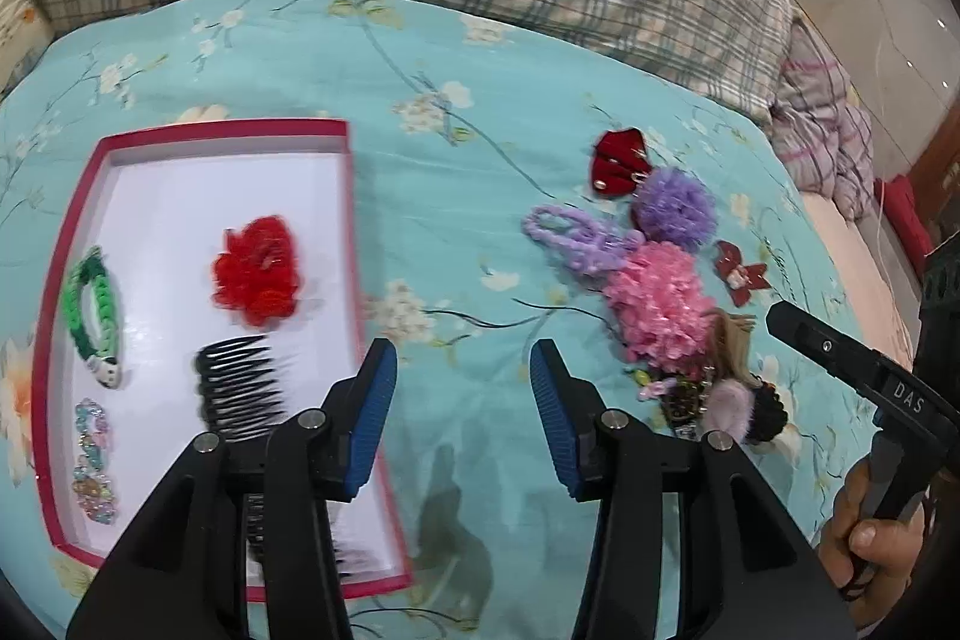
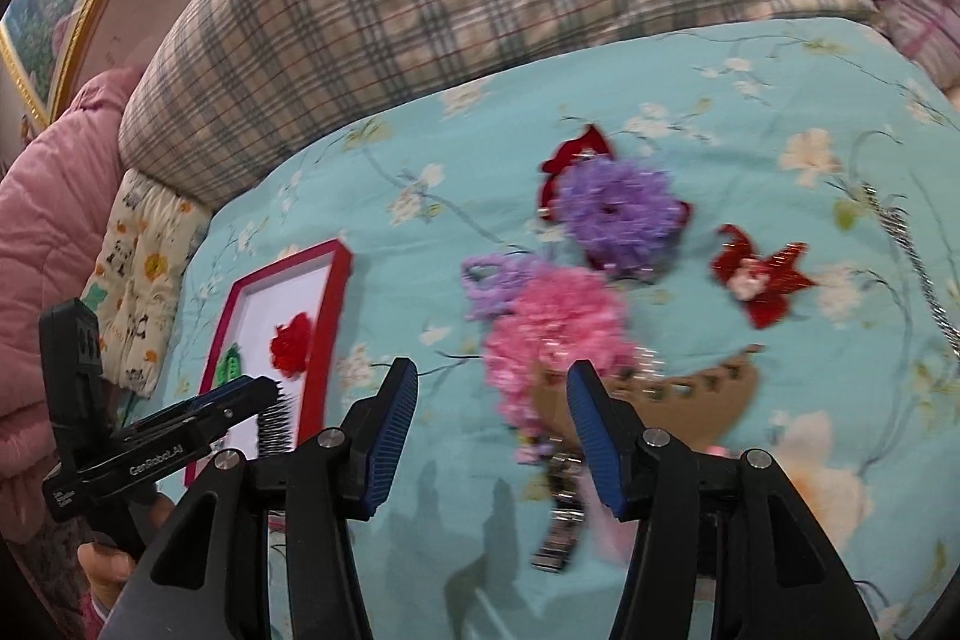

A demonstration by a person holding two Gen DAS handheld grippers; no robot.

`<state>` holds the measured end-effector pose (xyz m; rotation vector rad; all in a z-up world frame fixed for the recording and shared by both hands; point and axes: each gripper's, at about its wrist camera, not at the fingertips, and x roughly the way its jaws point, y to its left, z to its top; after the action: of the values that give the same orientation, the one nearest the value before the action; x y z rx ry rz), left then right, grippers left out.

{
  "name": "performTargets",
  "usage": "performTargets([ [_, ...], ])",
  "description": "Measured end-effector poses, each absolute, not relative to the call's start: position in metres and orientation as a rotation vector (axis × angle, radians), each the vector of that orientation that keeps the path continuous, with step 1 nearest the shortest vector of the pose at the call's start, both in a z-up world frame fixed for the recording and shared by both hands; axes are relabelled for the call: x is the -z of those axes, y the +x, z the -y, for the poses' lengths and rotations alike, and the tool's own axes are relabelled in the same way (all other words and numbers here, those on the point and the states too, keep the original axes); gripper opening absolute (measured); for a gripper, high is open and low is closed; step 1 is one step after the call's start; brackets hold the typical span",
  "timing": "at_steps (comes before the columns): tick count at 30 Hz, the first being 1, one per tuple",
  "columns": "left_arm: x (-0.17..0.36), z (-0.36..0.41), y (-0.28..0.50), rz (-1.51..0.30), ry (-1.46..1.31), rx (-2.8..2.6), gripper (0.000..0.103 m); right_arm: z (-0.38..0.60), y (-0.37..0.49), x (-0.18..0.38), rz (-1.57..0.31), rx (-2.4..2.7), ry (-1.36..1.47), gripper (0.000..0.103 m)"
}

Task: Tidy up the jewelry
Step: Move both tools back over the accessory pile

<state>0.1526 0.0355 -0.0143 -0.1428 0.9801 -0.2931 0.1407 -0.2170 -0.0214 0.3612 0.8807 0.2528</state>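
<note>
Left gripper [image 1: 463,361] hangs half-open and empty over the floral bedspread [image 1: 480,100], beside the red-rimmed box [image 1: 225,127]. Right gripper [image 2: 492,388], also parted and holding nothing, hovers just short of the pink scrunchie [image 2: 552,322]. Risk: the heap is tangled, so a grab there may drag the purple scrunchie [image 2: 618,211] or metal clip [image 2: 561,526] along. Legible writing: "DAS" on the right handle, "GenRoboLAI" on the left.

Both grippers' fingers [image 1: 375,400] apart, empty.
</note>
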Motion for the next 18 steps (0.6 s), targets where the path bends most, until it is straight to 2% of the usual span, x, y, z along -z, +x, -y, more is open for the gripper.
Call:
performTargets([
  [18, 0.030, 0.018, 0.168, -1.023, -0.090, 0.348, 0.045, 0.293, 0.117, 0.051, -0.907, -0.107, 0.424, 0.059],
])
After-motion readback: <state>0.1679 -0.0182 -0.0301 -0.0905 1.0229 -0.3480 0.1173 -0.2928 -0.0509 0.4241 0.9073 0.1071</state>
